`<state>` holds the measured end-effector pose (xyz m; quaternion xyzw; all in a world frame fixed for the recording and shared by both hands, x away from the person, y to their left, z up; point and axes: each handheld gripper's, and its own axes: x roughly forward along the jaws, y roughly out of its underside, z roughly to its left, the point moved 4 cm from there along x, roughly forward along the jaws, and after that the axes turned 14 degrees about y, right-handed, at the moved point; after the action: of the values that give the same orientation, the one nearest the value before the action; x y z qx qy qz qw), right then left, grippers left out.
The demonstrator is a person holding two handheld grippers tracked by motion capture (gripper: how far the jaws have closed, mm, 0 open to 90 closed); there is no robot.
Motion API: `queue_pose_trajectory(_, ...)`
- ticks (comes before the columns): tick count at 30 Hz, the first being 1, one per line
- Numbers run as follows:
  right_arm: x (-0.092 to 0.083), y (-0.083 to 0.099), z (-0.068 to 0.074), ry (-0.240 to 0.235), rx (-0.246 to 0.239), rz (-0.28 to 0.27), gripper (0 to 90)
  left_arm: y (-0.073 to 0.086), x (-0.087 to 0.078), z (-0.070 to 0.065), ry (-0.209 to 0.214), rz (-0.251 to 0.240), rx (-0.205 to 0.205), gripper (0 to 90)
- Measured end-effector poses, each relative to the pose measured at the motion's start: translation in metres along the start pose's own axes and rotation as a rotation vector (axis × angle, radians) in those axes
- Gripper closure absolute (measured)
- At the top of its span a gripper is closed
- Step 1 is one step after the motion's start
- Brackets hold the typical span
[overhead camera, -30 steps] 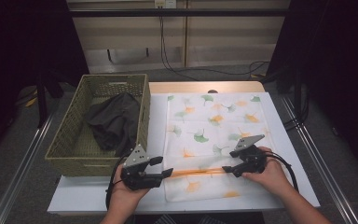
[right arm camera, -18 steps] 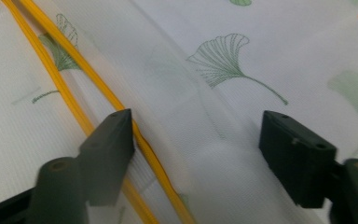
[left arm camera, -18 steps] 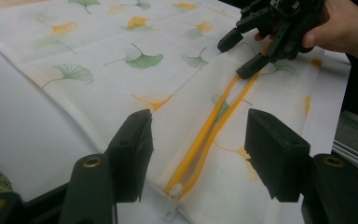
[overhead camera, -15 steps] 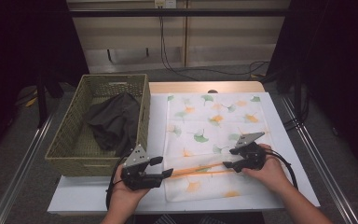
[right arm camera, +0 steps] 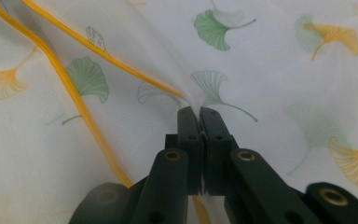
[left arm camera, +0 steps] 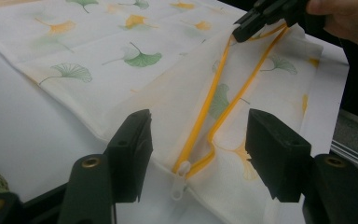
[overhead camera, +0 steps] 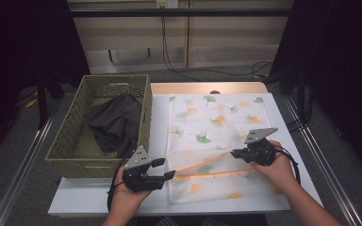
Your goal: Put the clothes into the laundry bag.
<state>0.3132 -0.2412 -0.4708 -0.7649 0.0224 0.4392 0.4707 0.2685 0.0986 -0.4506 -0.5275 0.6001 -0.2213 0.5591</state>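
Note:
A white mesh bag printed with ginkgo leaves lies flat on the white table. Its yellow zipper runs across the near part and gapes open. My right gripper has just been closing and is now shut on the bag's cloth beside the upper zipper edge, pulling it up into a ridge. My left gripper stands open at the zipper's left end. Its jaws straddle the white zipper pull without touching it. The right gripper also appears far off in the left gripper view.
A woven green basket stands left of the bag with a dark garment inside, close to my left hand. The table's near edge runs just below both hands. Cables lie on the floor beyond the table.
The right gripper's jaws have closed on the bag's cloth and risen slightly, lifting the upper zipper edge so the opening gapes wider. The left gripper has stayed put.

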Motion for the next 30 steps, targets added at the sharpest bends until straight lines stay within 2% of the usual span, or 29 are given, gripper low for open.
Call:
queue_pose_trajectory(3, -0.01, -0.005, -0.002, -0.011, 0.006, -0.032, 89.1, 0.0, 0.0, 0.0, 0.004, 0.005, 0.002, 41.0)
queue_pose_trajectory(9, -0.031, -0.02, -0.008, 0.003, 0.024, -0.099, 89.4, -0.001, 0.002, -0.002, 0.005, 0.008, 0.003, 40.9)
queue_pose_trajectory(13, -0.041, -0.029, -0.008, 0.012, 0.016, -0.123, 89.6, -0.002, 0.001, -0.002, 0.011, 0.001, 0.004, 40.8)
queue_pose_trajectory(22, -0.05, -0.047, -0.009, 0.001, -0.004, -0.123, 90.0, -0.006, 0.0, -0.003, 0.017, 0.0, 0.019, 38.9)
queue_pose_trajectory(30, -0.05, -0.059, -0.018, -0.028, 0.016, -0.112, 90.0, -0.008, -0.003, -0.003, 0.017, -0.008, 0.015, 38.5)
